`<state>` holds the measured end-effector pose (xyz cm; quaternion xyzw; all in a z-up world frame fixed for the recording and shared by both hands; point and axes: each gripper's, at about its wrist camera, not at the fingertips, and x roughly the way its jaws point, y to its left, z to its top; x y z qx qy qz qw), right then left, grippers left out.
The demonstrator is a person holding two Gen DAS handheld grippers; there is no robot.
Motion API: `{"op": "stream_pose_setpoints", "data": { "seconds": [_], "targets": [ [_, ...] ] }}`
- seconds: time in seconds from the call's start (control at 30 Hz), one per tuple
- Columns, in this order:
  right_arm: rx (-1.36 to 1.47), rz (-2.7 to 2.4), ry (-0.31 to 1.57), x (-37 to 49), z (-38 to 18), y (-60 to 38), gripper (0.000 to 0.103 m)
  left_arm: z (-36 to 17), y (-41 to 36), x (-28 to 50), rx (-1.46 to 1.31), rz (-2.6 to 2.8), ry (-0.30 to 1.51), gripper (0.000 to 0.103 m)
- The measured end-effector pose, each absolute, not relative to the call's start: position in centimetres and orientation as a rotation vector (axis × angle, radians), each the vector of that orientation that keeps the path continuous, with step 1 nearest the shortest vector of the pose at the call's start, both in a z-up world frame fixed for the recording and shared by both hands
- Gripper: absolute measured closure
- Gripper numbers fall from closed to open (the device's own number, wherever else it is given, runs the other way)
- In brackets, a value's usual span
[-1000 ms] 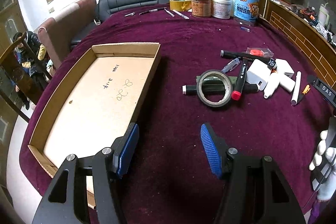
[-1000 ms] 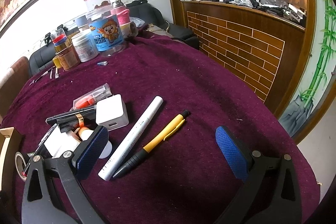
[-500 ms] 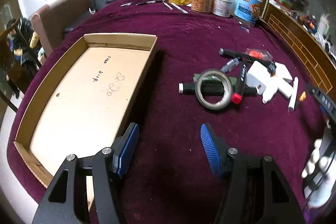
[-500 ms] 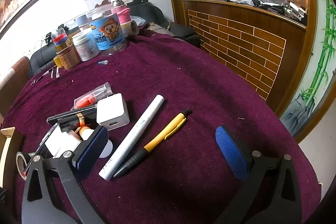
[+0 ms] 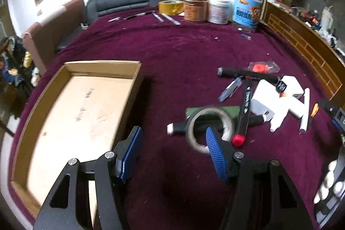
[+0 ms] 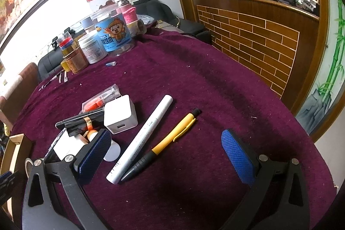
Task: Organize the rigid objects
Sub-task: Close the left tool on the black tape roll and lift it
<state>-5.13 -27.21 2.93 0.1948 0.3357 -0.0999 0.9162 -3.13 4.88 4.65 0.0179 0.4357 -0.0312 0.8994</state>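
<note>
The shallow cardboard tray (image 5: 103, 67) lies on the purple cloth (image 5: 183, 53) with nothing in it; the loose items, including the tape roll (image 5: 210, 129), red-capped marker (image 5: 243, 113), white charger (image 6: 120, 114), white marker (image 6: 143, 137) and yellow pen (image 6: 170, 138), lie in a cluster on the cloth beside it. The left gripper (image 5: 173, 154) stands partly open, holding nothing, with one pad overlapping the tape roll in view. The right gripper (image 6: 165, 152) stands wide open, holding nothing, above the white marker and yellow pen.
</note>
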Motion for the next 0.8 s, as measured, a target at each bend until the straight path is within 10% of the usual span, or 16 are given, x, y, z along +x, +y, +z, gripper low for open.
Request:
{"op": "stream_pose_setpoints", "data": {
  "seconds": [0.37, 0.53, 0.8],
  "targets": [
    [0.455, -0.197, 0.691, -5.2, 2.7, -28.1, 0.000, 3.0, 4.9, 0.1, -0.036, -0.165, 0.970, 0.050],
    [0.452, -0.203, 0.693, -5.2, 2.7, -28.1, 0.000, 2.8, 6.2, -0.2, -0.132, -0.198, 0.993, 0.094],
    [0.443, -0.202, 0.699, -5.1, 2.7, -28.0, 0.000, 3.7, 6.0, -0.8, -0.112, -0.184, 0.962, 0.090]
  ]
}}
